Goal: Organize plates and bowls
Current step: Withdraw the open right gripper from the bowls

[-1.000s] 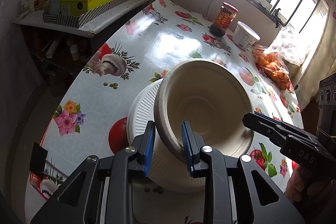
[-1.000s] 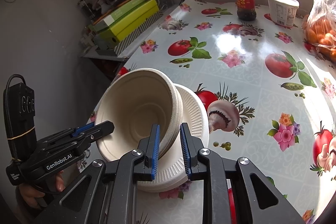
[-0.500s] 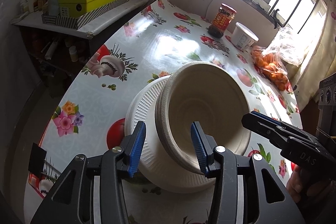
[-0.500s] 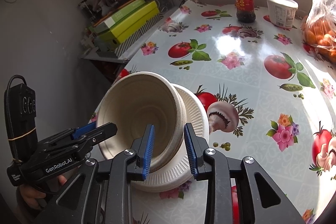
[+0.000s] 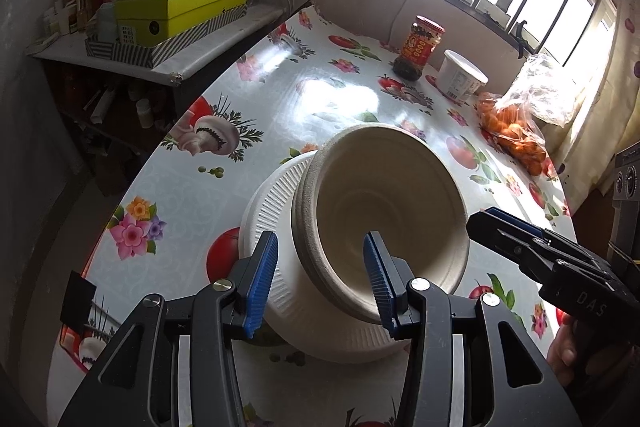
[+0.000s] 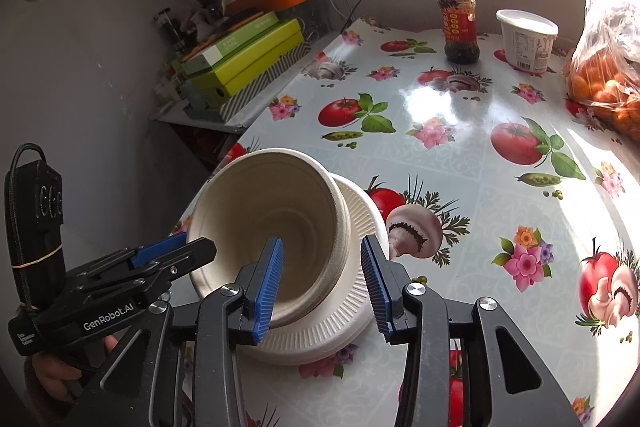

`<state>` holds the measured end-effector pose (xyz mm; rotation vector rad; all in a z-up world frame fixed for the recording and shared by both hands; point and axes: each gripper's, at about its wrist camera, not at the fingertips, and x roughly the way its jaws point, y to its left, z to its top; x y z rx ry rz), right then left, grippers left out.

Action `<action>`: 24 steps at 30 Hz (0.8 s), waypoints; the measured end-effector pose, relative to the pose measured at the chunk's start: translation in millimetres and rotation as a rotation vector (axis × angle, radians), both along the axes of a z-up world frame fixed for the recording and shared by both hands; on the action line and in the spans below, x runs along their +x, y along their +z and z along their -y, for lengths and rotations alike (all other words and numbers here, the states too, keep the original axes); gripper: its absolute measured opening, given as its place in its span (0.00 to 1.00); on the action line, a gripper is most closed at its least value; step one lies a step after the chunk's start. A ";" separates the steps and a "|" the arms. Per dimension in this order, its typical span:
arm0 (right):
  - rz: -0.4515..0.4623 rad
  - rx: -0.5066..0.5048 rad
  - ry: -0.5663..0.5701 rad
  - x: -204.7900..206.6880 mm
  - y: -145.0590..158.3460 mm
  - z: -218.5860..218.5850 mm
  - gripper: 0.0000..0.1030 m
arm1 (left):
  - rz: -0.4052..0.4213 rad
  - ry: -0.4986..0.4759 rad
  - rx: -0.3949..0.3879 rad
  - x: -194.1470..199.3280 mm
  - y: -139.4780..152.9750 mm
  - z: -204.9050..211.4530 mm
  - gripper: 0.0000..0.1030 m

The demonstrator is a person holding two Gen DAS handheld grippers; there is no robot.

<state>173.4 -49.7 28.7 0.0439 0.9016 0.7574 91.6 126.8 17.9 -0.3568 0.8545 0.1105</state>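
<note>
Both grippers, left [image 5: 320, 281] and right [image 6: 322, 283], stand open astride the bowl's [image 5: 384, 211] near rim. The bowl stack sits on the plates [image 5: 276, 195], centred between them.

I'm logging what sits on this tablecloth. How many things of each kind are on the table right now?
Bowl stacks: 1 (number of nested bowls unclear)
Plate stacks: 1 (ribbed white plates, under the bowls)
Sauce jars: 1
White tubs: 1
Bags of oranges: 1
Total: 5
</note>
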 end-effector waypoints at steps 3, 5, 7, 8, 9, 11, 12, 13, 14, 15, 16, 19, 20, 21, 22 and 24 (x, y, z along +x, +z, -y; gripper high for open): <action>0.010 0.000 -0.003 -4.7 0.0 4.0 0.41 | 0.007 0.003 0.010 -4.5 1.8 3.8 0.44; 0.015 -0.004 -0.003 -8.3 -0.6 5.4 0.41 | 0.012 0.003 0.012 -7.1 2.8 6.0 0.45; 0.024 -0.011 -0.002 -11.4 -0.9 6.2 0.41 | 0.015 0.004 0.010 -9.8 3.1 8.0 0.45; 0.032 -0.014 -0.001 -13.5 -0.5 6.7 0.41 | 0.017 0.006 0.011 -11.3 3.1 9.2 0.45; 0.043 -0.016 -0.001 -16.0 0.3 7.3 0.41 | 0.019 0.006 0.017 -12.8 3.1 10.8 0.45; 0.070 -0.015 0.001 -21.2 2.6 9.4 0.41 | 0.025 0.006 0.025 -16.9 3.6 14.3 0.44; 0.083 -0.014 -0.001 -23.8 3.6 10.9 0.41 | 0.031 0.002 0.027 -19.1 4.1 16.2 0.44; 0.095 -0.013 -0.003 -26.4 4.5 12.5 0.41 | 0.034 0.001 0.033 -21.2 4.5 18.3 0.44; 0.104 -0.011 -0.005 -28.9 5.1 14.4 0.41 | 0.038 0.001 0.044 -23.3 4.9 20.4 0.44; 0.110 -0.008 -0.007 -31.1 5.4 16.5 0.41 | 0.040 0.002 0.054 -25.1 5.1 22.6 0.44; 0.113 -0.005 -0.009 -32.4 5.9 18.8 0.41 | 0.043 0.003 0.060 -27.0 5.1 24.9 0.44; 0.123 -0.003 -0.015 -38.1 5.0 25.2 0.41 | 0.055 0.012 0.073 -33.7 4.8 30.9 0.44; 0.126 -0.002 -0.019 -40.2 4.1 28.1 0.41 | 0.059 0.013 0.097 -36.1 4.9 34.4 0.44; 0.128 -0.001 -0.023 -42.1 3.4 30.5 0.41 | 0.063 0.010 0.119 -38.9 5.0 38.1 0.44; 0.130 0.000 -0.027 -44.5 2.7 32.8 0.42 | 0.064 0.004 0.133 -41.0 4.7 41.9 0.44; 0.138 -0.005 -0.032 -49.0 1.5 36.4 0.45 | 0.063 -0.004 0.125 -45.5 3.2 45.3 0.45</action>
